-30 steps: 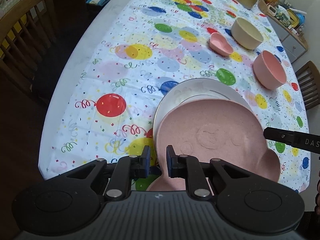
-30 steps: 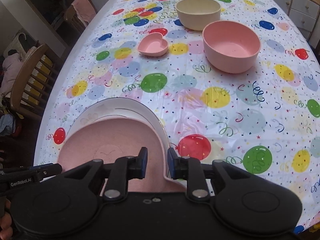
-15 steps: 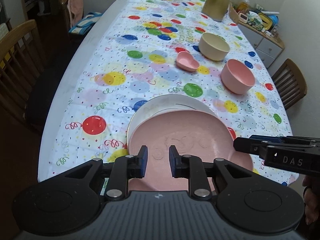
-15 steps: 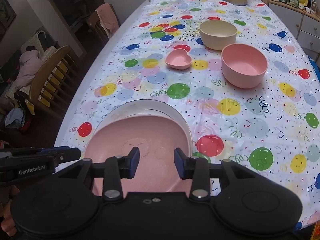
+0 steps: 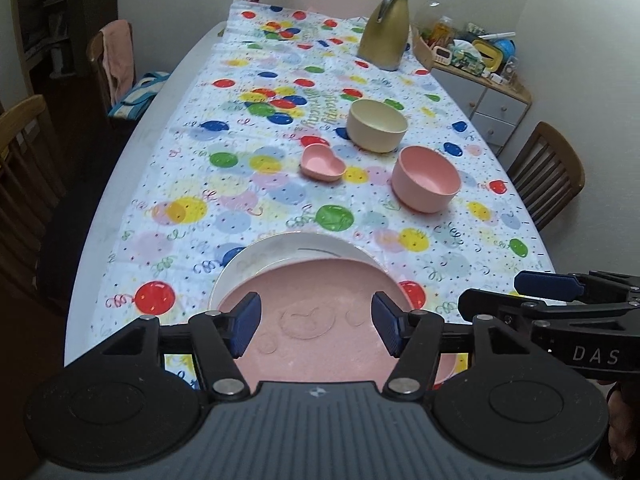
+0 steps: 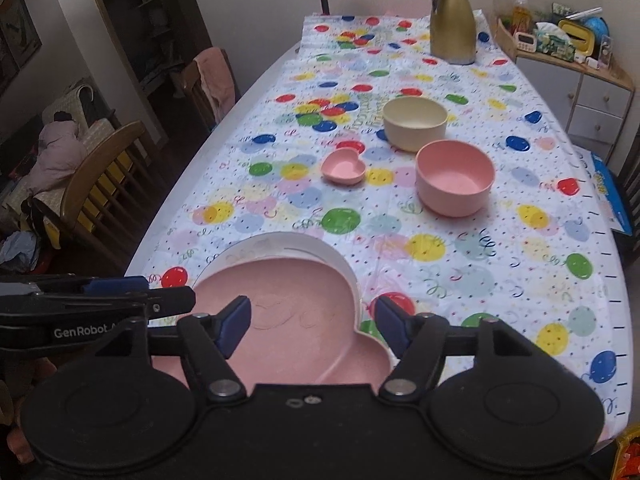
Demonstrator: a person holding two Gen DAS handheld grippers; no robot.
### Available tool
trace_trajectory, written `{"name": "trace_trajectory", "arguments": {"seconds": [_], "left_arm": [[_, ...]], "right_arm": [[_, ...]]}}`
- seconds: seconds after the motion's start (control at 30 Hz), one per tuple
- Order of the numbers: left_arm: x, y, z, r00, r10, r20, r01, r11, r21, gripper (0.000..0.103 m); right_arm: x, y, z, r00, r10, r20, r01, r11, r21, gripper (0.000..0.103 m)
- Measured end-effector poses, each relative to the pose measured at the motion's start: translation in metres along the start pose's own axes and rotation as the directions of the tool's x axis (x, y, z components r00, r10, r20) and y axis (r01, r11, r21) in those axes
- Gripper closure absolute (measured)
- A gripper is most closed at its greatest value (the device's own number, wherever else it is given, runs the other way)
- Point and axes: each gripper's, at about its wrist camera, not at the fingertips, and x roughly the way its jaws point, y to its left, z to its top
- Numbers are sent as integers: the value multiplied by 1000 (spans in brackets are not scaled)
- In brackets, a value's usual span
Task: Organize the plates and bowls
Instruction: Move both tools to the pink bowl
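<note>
A large pink heart-shaped plate [image 5: 320, 288] [image 6: 288, 292] lies on top of a white plate [image 5: 280, 252] [image 6: 256, 250] near the table's front edge. My left gripper [image 5: 316, 322] hovers above the pink plate's near side. Its jaws are opening and nothing sits between the pads. My right gripper [image 6: 312, 320] hangs over the plate's right lobe, its jaws also opening and holding nothing. Each gripper appears at the edge of the other's view. Farther back stand a small pink heart dish [image 5: 322, 164], a pink bowl [image 5: 426, 184] and a cream bowl [image 5: 376, 124].
A gold jug [image 5: 386, 36] stands at the far end of the balloon-print tablecloth [image 5: 224, 208]. Wooden chairs [image 6: 100, 184] line the left side and another chair [image 5: 548, 172] the right. A cluttered cabinet [image 6: 576, 68] sits at the back right.
Both grippers let go of the pink plate's near rim, opened wide, and rose and drew back. The pink plate stays on the white plate.
</note>
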Motion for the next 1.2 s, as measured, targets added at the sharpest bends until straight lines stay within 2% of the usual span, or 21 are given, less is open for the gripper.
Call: {"name": "trace_trajectory", "arguments": {"seconds": [0.17,0.23,0.43,0.7,1.2], "left_arm": [[5,-19,11,1000,-6,11,6,999,40,36],[9,-28,16,1000,-13,20,12,998,55,35],[27,-54,37,999,-16,35,13,998,65,26],[68,-86,77,999,8,39,-10,999,43,25],[163,-118,137,997,67,-40,-69,997,-44,25]], "right_arm": [[-10,-14,3,1000,-20,24,19,999,26,22],[-13,-22,5,999,-30,37,29,999,36,16],[-19,-51,19,994,-78,72,75,996,42,4],[-12,-101,51,989,-122,77,120,992,31,1],[51,-188,116,995,-97,-5,97,994,51,4]]}}
